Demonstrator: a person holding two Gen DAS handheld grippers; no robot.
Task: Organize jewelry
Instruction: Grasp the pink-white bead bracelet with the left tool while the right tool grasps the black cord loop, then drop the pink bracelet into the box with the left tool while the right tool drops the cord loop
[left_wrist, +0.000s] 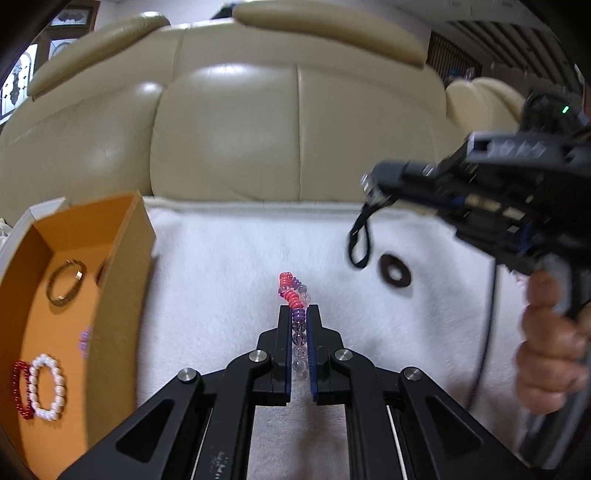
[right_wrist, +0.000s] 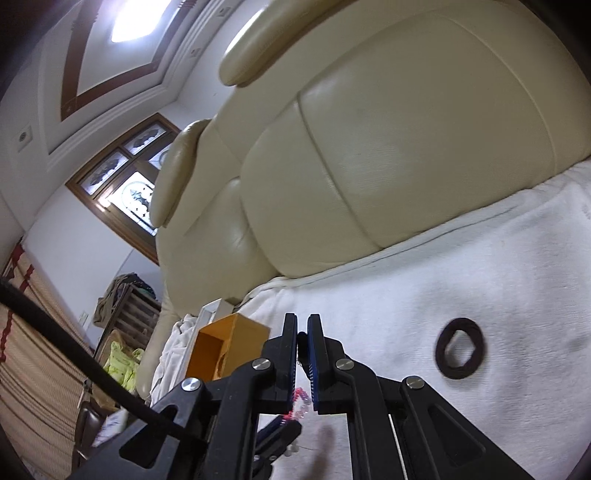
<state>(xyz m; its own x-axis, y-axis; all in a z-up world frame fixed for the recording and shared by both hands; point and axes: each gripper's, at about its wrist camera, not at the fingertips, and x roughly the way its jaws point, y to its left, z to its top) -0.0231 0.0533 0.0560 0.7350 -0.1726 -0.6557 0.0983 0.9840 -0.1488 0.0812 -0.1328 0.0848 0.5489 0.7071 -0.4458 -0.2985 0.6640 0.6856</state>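
Observation:
My left gripper is shut on a beaded bracelet of pink, purple and clear beads, held over the white fleece. The bracelet also shows low in the right wrist view. My right gripper is shut on a thin black band; in the left wrist view it hangs as a loop below the right gripper. A dark brown hair tie lies on the fleece, also seen in the right wrist view. The orange box stands at left.
The orange box holds a gold bangle, a white pearl bracelet, a red bead bracelet and a purple piece. A cream leather sofa back rises behind the fleece. The box also appears in the right wrist view.

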